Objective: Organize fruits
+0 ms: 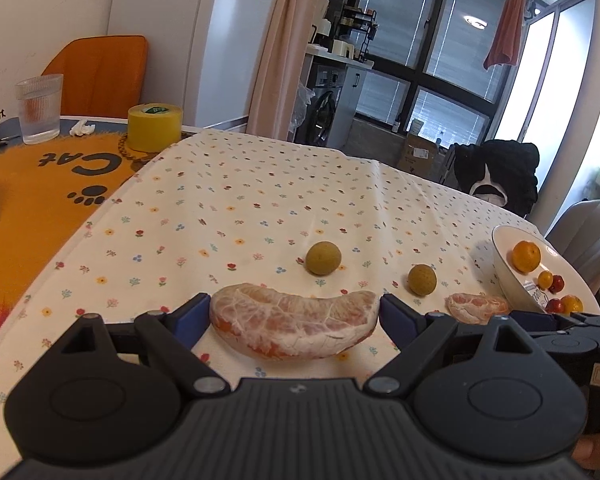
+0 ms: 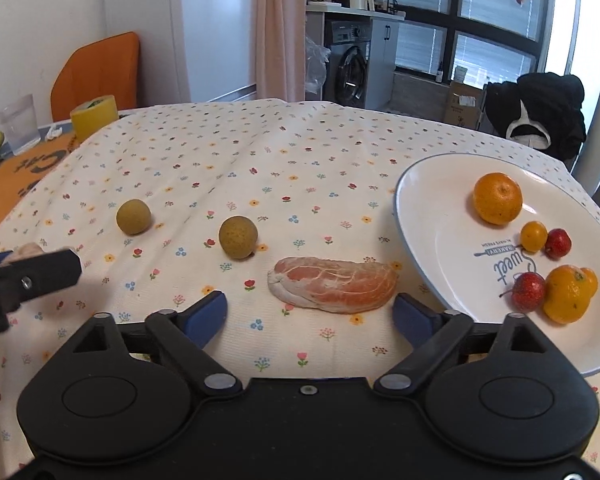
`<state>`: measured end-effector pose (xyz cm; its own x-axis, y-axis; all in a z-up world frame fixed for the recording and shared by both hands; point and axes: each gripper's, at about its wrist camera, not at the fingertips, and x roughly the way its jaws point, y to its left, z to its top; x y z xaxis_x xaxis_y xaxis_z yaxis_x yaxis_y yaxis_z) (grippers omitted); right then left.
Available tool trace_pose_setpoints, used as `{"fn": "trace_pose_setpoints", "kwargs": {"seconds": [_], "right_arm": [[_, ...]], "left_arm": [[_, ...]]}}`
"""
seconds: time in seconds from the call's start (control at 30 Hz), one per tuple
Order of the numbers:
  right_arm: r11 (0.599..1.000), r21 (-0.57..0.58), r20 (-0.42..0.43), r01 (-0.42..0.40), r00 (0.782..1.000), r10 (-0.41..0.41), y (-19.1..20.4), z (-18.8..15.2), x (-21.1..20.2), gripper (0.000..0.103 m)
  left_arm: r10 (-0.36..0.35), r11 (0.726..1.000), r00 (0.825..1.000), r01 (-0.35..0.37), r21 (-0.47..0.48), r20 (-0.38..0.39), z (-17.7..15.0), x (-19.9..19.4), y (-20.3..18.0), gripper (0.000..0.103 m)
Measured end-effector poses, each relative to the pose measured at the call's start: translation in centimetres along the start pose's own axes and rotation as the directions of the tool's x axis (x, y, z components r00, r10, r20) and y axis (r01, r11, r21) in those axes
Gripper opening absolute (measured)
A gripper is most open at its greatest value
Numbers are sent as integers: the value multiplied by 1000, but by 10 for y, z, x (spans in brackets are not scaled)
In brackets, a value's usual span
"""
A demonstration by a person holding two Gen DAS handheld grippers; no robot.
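Left gripper has its blue pads touching both ends of a peeled grapefruit segment, so it looks clamped end to end; whether the segment is lifted or resting on the flowered tablecloth I cannot tell. Gripping by the tips likely avoids crushing the soft middle. Right gripper hangs spread wide with nothing between the pads, lined up just short of a second grapefruit segment lying flat on the cloth, probably ready to take it next. That segment sits just beside the white plate, not touching as far as I can see. The plate looks like the collecting spot: it already holds an orange, a smaller yellow fruit, two small red fruits and a yellow-orange lumpy fruit, all grouped on its right side, leaving bare room on the left. Two round green-brown fruits sit loose on the cloth between the grippers' areas, apart from each other, not yet sorted. Judgement: task partway, four loose pieces left.
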<state>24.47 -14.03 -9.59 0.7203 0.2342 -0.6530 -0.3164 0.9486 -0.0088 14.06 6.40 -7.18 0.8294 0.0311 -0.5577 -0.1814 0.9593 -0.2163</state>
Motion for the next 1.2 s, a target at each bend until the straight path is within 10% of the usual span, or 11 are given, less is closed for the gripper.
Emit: {"fn": "trace_pose_setpoints", "kwargs": {"seconds": [0.57, 0.7, 0.93, 1.2], "right_arm": [[998, -31, 18, -53, 998, 54, -4, 3, -9, 49], [992, -26, -18, -120, 993, 119, -6, 5, -13, 0], [987, -46, -5, -155, 988, 155, -9, 5, -18, 32], [978, -67, -9, -200, 980, 200, -4, 14, -2, 35]], "left_arm": [[-3, 1000, 1000, 3, -10, 5, -2, -4, 1, 89], [0, 1000, 1000, 0, -3, 0, -2, -5, -4, 89], [7, 1000, 1000, -7, 10, -2, -2, -7, -10, 89], [27, 1000, 1000, -27, 7, -4, 0, -6, -6, 89]]}}
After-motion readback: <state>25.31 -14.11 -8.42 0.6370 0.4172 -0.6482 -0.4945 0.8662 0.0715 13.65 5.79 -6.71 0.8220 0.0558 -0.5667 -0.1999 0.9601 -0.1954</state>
